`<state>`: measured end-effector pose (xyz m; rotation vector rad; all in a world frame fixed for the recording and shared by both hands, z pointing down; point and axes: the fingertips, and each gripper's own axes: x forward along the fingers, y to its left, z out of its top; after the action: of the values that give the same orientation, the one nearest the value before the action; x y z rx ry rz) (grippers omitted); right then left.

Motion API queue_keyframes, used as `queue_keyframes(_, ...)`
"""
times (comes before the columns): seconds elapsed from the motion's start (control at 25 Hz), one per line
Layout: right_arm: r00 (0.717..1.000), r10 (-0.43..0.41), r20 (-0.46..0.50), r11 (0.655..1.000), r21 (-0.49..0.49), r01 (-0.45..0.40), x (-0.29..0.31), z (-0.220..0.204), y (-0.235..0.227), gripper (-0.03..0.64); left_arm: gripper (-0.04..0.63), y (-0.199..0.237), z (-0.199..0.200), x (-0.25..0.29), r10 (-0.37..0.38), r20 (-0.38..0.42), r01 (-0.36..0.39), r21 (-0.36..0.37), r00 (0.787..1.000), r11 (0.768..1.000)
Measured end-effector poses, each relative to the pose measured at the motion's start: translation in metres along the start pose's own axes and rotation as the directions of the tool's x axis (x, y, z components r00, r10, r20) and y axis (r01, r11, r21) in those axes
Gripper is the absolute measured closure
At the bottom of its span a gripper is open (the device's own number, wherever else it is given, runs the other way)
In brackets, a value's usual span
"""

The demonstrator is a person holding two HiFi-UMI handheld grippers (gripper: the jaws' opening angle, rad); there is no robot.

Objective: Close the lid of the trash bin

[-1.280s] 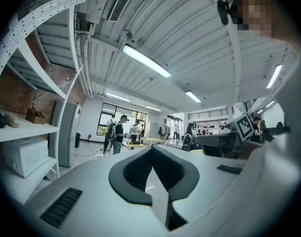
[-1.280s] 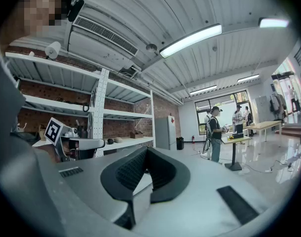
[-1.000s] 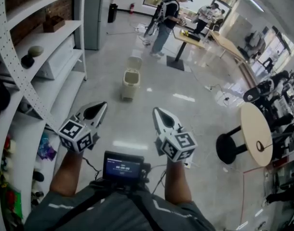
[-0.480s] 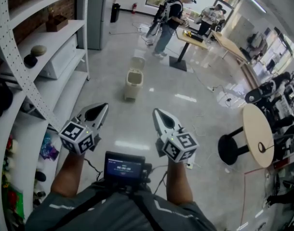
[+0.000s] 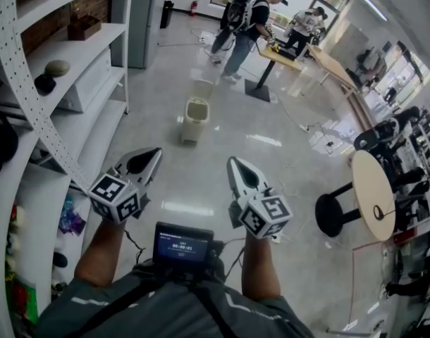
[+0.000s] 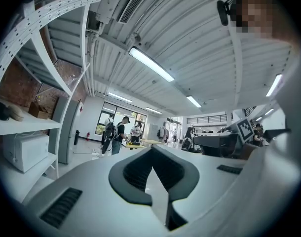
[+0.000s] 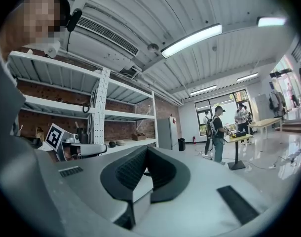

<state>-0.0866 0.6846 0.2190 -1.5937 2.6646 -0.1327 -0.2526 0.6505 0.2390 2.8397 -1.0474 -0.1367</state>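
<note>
A small beige trash bin [image 5: 194, 120] stands on the grey floor well ahead of me, its lid [image 5: 202, 88] tipped up and back, so the bin is open. Both grippers are held low in front of me, far short of the bin. My left gripper [image 5: 149, 155] points up and to the right with its jaws together and nothing in them. My right gripper [image 5: 237, 165] points up and slightly left, likewise shut and empty. The bin does not show in either gripper view; there the left gripper [image 6: 151, 150] and right gripper [image 7: 146, 150] tips point out into the room.
White shelving [image 5: 74, 83] runs along my left with small objects on it. A round table [image 5: 373, 194] and black stool [image 5: 333, 215] stand at right. People [image 5: 247, 27] work at a table [image 5: 278, 56] beyond the bin. A screen [image 5: 182, 245] hangs at my chest.
The view has shifted slightly along the shelving toward the bin. Both grippers keep the same pose and stay shut. The bin's lid has not moved.
</note>
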Motion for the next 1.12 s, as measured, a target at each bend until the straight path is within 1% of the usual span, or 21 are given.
queue_keyframes(0.24, 0.997, -0.067, -0.032, 0.998, 0.012, 0.068, 0.005, -0.007, -0.001, 0.606, 0.601, 0.009, -0.006, 0.003, -0.033, -0.003, 0.033, -0.014, 0.999, 0.999)
queue_keyframes(0.36, 0.998, -0.062, -0.024, 0.998, 0.027, 0.063, 0.012, -0.011, -0.011, 0.606, 0.601, 0.014, -0.009, 0.009, -0.029, -0.014, 0.029, -0.012, 0.999, 0.999)
queue_keyframes(0.56, 0.999, -0.043, -0.028, 0.998, 0.054, 0.044, 0.041, -0.020, -0.033, 0.606, 0.601, 0.037, -0.013, 0.029, 0.001, -0.024, -0.001, -0.007, 1.000, 1.000)
queue_keyframes(0.68, 0.999, -0.023, -0.026, 0.998, 0.065, 0.024, 0.057, -0.018, -0.054, 0.606, 0.601, 0.046, -0.010, 0.052, 0.017, -0.032, -0.017, -0.003, 0.999, 1.000)
queue_keyframes(0.88, 1.000, 0.008, -0.012, 0.999, 0.054, -0.008, 0.082, -0.006, -0.097, 0.606, 0.601, 0.057, -0.003, 0.100, 0.038, -0.031, -0.037, 0.015, 0.999, 0.999)
queue_keyframes(1.12, 1.000, 0.020, -0.003, 0.998, 0.063, -0.020, 0.115, 0.007, -0.152, 0.606, 0.601, 0.071, 0.005, 0.161, 0.055, -0.025, -0.054, 0.041, 0.998, 0.998)
